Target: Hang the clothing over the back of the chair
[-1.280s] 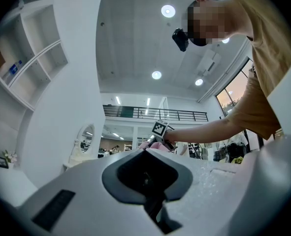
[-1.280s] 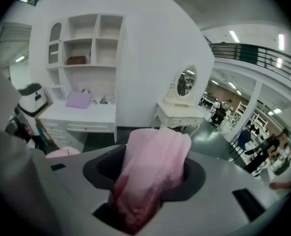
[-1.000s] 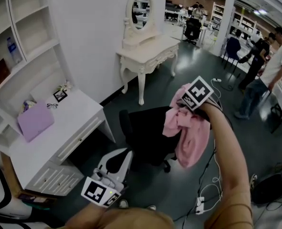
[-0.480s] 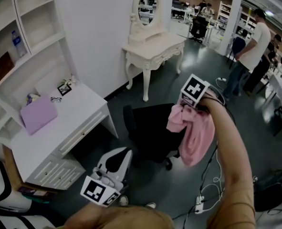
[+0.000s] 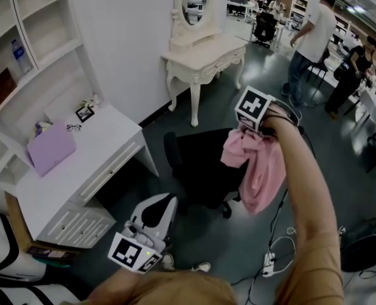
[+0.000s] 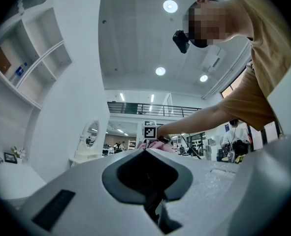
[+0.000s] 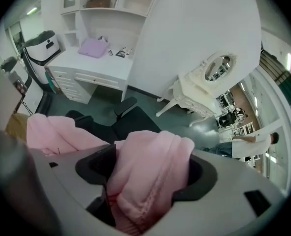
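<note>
A pink garment [image 5: 264, 170] hangs in a bunch from my right gripper [image 5: 245, 134], draped down beside the black office chair [image 5: 197, 170]. In the right gripper view the pink cloth [image 7: 150, 171] fills the gap of the right gripper [image 7: 146, 149] and touches both sides; the jaws have just been opening round it. Below it lies the chair [image 7: 135, 119]. My left gripper [image 5: 161, 203] is low at the left, away from the chair, jaws together and holding nothing. In the left gripper view, the left gripper [image 6: 147, 152] points towards the raised right arm.
A white desk [image 5: 92, 170] with a lilac folder [image 5: 48, 151] stands left of the chair. A white vanity table [image 5: 203, 59] with a mirror is behind it. Cables and a power strip [image 5: 269, 259] lie on the floor at right. People [image 5: 308, 37] stand at the back right.
My right gripper has sunk a little with the pink garment and rolled at the wrist. A person at the back has walked left. The left gripper has stayed in place.
</note>
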Demonstrator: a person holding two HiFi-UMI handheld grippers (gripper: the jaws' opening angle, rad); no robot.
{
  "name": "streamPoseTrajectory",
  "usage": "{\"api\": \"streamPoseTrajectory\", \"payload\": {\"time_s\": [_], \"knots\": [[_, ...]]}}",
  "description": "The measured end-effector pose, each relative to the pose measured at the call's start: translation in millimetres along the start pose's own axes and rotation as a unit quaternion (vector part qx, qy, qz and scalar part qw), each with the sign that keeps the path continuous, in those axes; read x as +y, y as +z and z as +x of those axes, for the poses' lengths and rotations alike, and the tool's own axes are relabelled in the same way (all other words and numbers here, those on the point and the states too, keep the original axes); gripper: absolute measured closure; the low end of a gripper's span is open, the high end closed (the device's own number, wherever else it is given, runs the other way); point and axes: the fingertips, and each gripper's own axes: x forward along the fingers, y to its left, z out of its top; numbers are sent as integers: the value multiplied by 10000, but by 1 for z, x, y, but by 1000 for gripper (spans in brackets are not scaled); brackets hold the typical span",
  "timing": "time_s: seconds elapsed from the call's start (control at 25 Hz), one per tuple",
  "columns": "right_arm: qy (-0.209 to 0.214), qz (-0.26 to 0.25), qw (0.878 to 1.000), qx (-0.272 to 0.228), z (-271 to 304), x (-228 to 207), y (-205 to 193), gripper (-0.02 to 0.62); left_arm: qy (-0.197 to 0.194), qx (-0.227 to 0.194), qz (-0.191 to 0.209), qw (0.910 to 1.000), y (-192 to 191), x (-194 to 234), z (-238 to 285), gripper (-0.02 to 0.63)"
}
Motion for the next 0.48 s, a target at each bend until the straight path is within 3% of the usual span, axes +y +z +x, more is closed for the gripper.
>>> {"api": "streamPoseTrajectory", "payload": {"time_s": [0.24, 0.48], "knots": [[220, 463, 9979, -397, -20, -7, 4, 173, -77, -63, 10, 10000, 6, -1, 4, 601], [122, 620, 9961, -612, -46, -21, 7, 152, -160, -110, 7, 9998, 11, -2, 7, 601]]}}
